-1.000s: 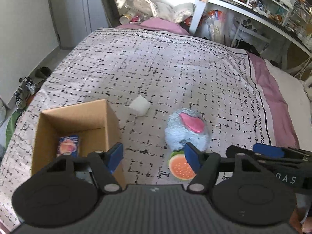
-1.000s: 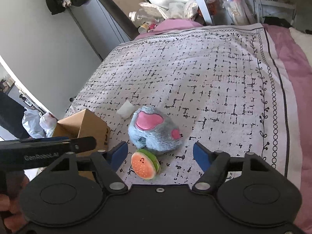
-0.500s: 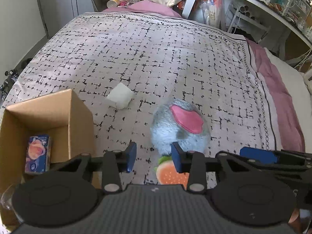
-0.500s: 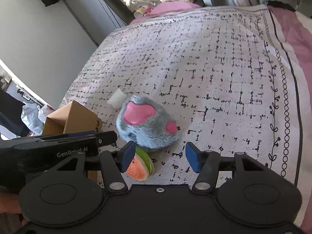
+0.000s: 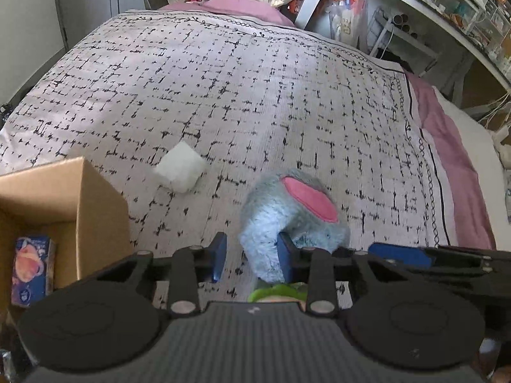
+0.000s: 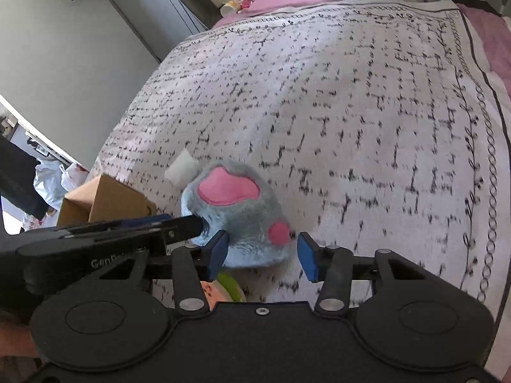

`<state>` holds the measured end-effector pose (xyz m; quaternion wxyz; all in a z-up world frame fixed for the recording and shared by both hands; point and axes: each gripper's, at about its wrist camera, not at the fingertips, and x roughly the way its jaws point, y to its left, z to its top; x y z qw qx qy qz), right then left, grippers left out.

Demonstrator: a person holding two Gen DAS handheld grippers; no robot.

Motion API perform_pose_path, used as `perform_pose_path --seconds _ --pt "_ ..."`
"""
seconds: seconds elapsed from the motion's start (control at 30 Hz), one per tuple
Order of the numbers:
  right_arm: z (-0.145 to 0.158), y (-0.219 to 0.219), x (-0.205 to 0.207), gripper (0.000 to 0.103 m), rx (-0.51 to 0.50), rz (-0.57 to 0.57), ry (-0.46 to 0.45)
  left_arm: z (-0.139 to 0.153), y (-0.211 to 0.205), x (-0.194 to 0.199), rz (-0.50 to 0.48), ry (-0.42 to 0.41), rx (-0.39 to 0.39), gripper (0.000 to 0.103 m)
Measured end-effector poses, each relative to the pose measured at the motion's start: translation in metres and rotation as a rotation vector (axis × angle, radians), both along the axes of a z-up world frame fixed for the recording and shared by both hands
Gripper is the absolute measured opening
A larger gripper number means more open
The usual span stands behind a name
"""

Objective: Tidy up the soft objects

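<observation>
A blue-grey plush paw with pink pads (image 5: 297, 210) lies on the patterned bedspread (image 5: 255, 89). My left gripper (image 5: 252, 257) has its fingers part closed around the plush's near left end, the right finger pressed into the fur. My right gripper (image 6: 263, 255) is open, its fingers either side of the plush paw's (image 6: 239, 214) near edge. A watermelon-slice toy (image 6: 223, 289) lies just under both grippers, mostly hidden. A white soft cube (image 5: 180, 169) sits further left.
An open cardboard box (image 5: 64, 207) stands at the left, with a small peach-printed tissue pack (image 5: 30, 269) inside. Shelves and clutter (image 5: 399, 6) line the far and right sides of the bed. A pink sheet (image 5: 453, 159) edges the bedspread on the right.
Both grippers have moved forward onto the plush paw. The left jaws narrowed from wide open and now pinch its end. The right jaws narrowed a little around it.
</observation>
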<state>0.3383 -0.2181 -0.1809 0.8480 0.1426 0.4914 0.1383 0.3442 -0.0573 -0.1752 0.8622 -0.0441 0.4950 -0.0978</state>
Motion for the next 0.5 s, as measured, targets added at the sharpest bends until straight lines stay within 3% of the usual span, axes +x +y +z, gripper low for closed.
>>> perform_pose_path --seconds 0.4,0.5 --pt "-0.012 -0.017 0.014 0.044 0.084 -0.055 0.018 -0.011 -0.005 0.027 -0.003 0.025 -0.091 0.033" --pt "-0.019 -0.024 0.017 0.044 0.137 -0.078 0.039 -0.017 -0.001 0.031 0.018 0.052 -0.164 0.024"
